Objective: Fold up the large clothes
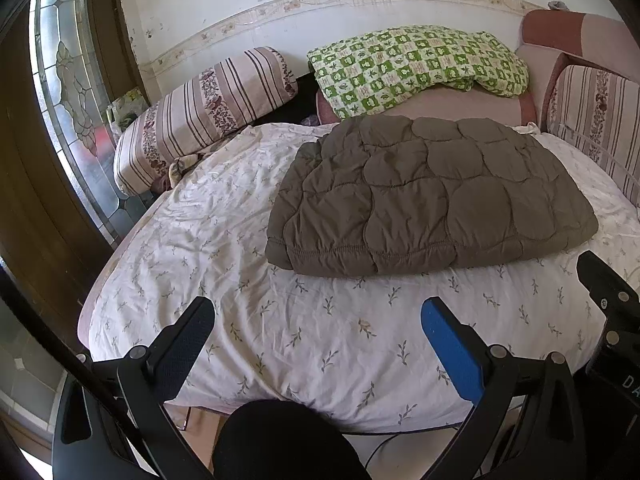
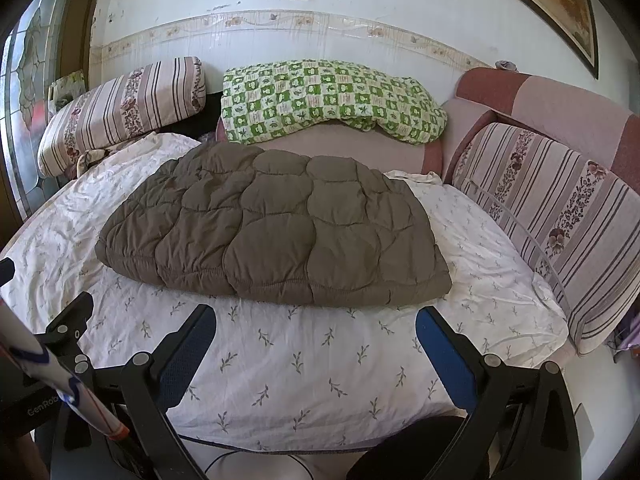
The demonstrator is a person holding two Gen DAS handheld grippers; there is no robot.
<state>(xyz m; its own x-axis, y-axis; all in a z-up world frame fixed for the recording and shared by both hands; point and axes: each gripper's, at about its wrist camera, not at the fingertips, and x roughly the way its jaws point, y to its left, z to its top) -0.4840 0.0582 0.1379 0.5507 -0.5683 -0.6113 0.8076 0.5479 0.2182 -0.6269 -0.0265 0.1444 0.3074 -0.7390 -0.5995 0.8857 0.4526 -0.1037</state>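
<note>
A brown quilted jacket (image 1: 432,196) lies folded into a flat bundle on the white floral bed sheet (image 1: 240,280); it also shows in the right wrist view (image 2: 276,228). My left gripper (image 1: 318,320) is open and empty, held over the near edge of the bed, a little short of the jacket's front hem. My right gripper (image 2: 316,328) is open and empty too, just in front of the jacket's elastic hem. The right gripper's body shows at the right edge of the left wrist view (image 1: 608,292).
A striped bolster (image 2: 120,112) lies at the back left and a striped cushion (image 2: 560,220) at the right. A green checked cloth (image 2: 328,100) lies on the pink headboard seat (image 2: 352,148). A glass-panelled door (image 1: 68,100) stands on the left.
</note>
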